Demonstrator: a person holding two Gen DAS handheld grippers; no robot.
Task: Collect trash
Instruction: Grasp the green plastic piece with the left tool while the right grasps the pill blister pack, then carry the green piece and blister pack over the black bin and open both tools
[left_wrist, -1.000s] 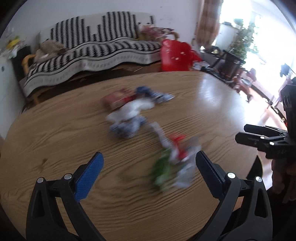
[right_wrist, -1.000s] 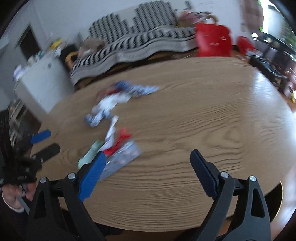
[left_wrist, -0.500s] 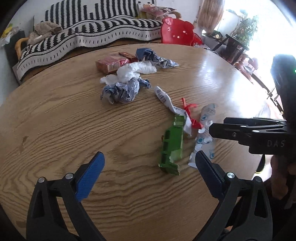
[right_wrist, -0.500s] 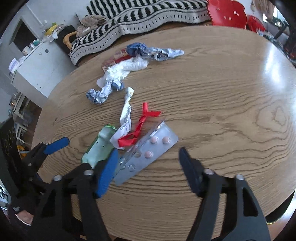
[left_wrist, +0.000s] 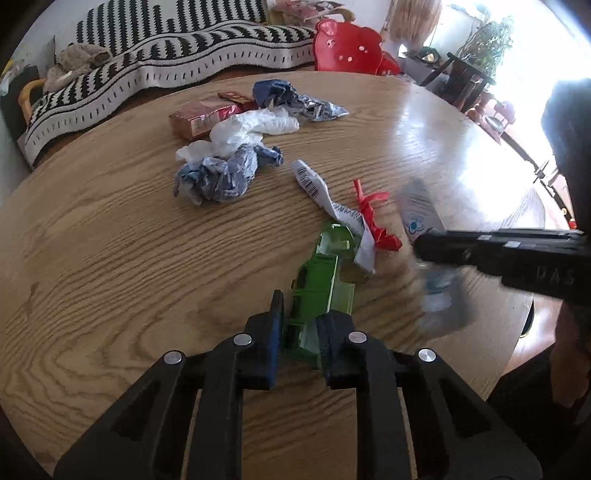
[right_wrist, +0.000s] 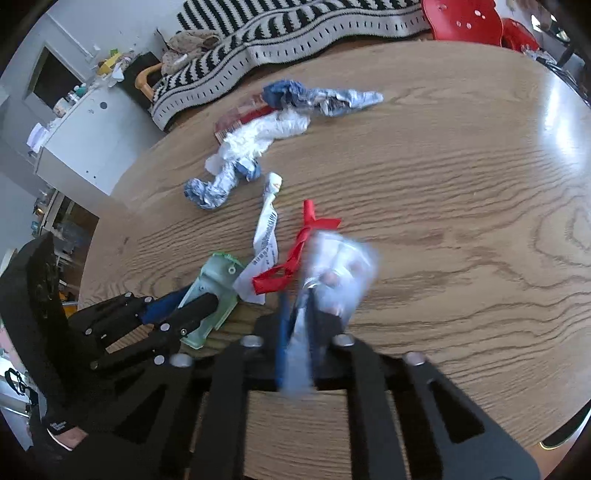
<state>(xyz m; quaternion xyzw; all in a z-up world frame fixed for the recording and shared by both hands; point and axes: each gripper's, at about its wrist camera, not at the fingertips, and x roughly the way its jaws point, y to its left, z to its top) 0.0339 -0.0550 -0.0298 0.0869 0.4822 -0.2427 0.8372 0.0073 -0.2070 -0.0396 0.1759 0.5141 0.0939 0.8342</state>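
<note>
- Pickup was the step in hand: both grippers had closed on litter lying on the wooden table (left_wrist: 110, 258), and by my judgement the next move called for lifting each piece clear without dragging its neighbours along.
- Left gripper (left_wrist: 300, 332): its fingers were clenched on the near end of the green plastic package (left_wrist: 325, 273), which ran forward from between the fingertips and lay flat on the wood.
- Just past the far end of that package, the white barcode strip (left_wrist: 314, 184) overlapped its corner, so a straight lift looked likely to tip the strip aside; the red ribbon (left_wrist: 376, 225) lay just right of the strip, touching it.
- Further ahead of the left fingers, well apart, sat the crumpled blue-and-clear bag (left_wrist: 221, 173), the white plastic bag (left_wrist: 247, 129), the brown carton (left_wrist: 203, 118) and the blue foil wrapper (left_wrist: 295, 99), none of them gripped.
- Right gripper (right_wrist: 297, 325): its fingers were pinched on the near edge of the pill blister pack (right_wrist: 336, 273), which stood tilted up from between them and showed blurred, so I judged it already coming off the surface.
- The ribbon touched the blister's left edge in the right wrist view; whether it was snagged on it, I could not tell.
- No bin showed in either view, so the drop-off point would have to be found.
</note>
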